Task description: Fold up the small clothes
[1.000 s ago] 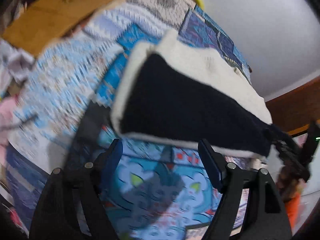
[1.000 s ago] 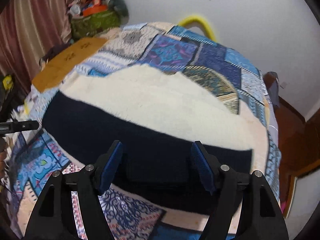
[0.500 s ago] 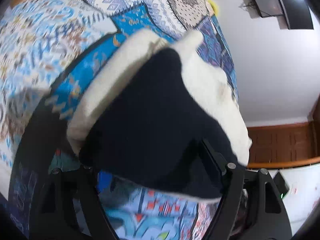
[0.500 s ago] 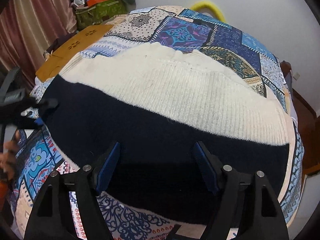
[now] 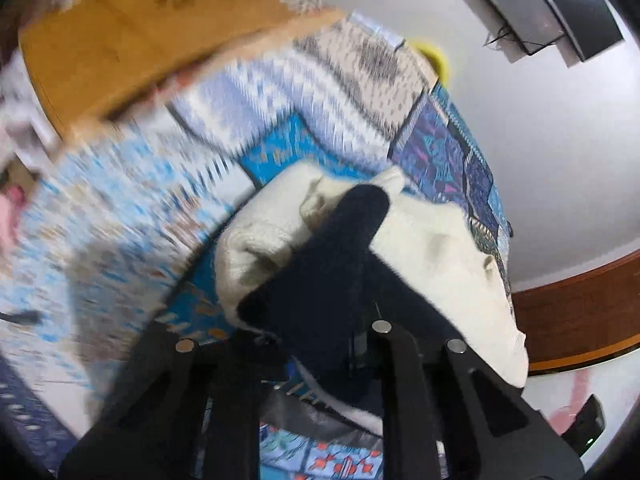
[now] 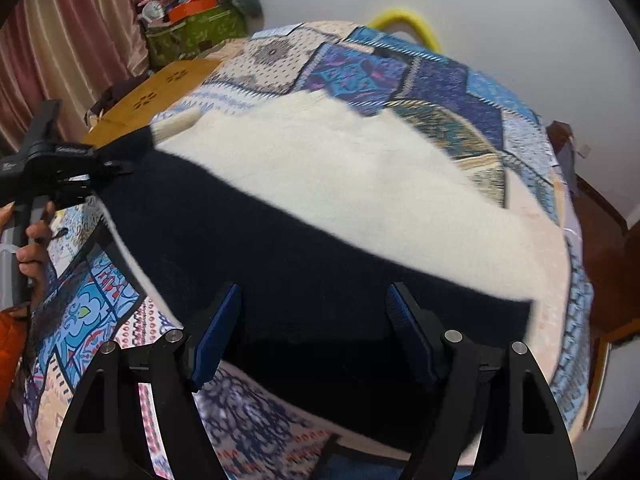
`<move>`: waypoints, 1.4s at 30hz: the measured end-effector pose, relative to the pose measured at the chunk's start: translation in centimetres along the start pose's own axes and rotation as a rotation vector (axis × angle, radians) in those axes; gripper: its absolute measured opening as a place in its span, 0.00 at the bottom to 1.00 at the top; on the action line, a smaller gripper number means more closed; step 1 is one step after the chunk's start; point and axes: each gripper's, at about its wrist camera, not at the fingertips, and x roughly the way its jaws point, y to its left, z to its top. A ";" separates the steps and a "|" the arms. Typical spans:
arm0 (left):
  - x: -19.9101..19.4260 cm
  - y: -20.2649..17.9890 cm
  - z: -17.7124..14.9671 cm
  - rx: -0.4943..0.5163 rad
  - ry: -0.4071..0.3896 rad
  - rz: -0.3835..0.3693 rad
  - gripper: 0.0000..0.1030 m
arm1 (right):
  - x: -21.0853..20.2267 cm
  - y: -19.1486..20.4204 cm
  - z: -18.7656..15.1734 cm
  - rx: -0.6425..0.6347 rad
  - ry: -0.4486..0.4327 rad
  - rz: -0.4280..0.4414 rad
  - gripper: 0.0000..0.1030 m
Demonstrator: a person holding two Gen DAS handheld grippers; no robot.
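Note:
A small cream and navy knit sweater (image 6: 328, 208) lies on a patchwork bedspread (image 6: 440, 76). In the left wrist view my left gripper (image 5: 316, 344) is shut on the sweater's navy corner (image 5: 328, 276), which bunches up between the jaws; cream fabric (image 5: 440, 256) drapes to the right. In the right wrist view the left gripper (image 6: 100, 166) shows at the far left, pinching that navy edge. My right gripper (image 6: 314, 328) is open over the navy band near the front edge, with the jaws wide apart and nothing between them.
An orange-brown board (image 5: 120, 40) lies at the bed's far left. A green bag with clutter (image 6: 192, 28) and a pink curtain (image 6: 60, 40) stand behind. A yellow hoop (image 6: 404, 20) sits by the white wall. A wooden door (image 6: 600, 248) is at the right.
My left gripper has closed on the sweater's navy corner and lifted it. My right gripper has stayed open and moved a little over the navy band.

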 end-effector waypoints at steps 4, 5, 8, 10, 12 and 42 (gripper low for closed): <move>-4.8 -2.0 1.0 0.076 -0.150 0.067 0.16 | -1.8 -1.9 -1.0 0.032 -0.022 -0.031 0.69; -5.9 -2.7 1.3 0.095 -0.185 0.078 0.16 | -2.2 -2.4 -1.4 0.039 -0.025 -0.037 0.69; -9.0 -6.0 1.6 0.174 -0.277 0.110 0.16 | -2.4 -3.5 -2.5 0.055 -0.019 -0.057 0.69; -10.1 -8.2 1.3 0.224 -0.315 0.115 0.16 | -1.9 -4.0 -3.1 0.068 -0.005 -0.050 0.69; -10.9 -11.1 0.5 0.283 -0.342 0.108 0.16 | -1.1 -4.4 -3.7 0.089 0.010 -0.025 0.69; -4.9 -23.0 -14.6 0.860 0.022 -0.156 0.59 | -0.7 -4.0 -1.8 0.136 -0.067 0.174 0.64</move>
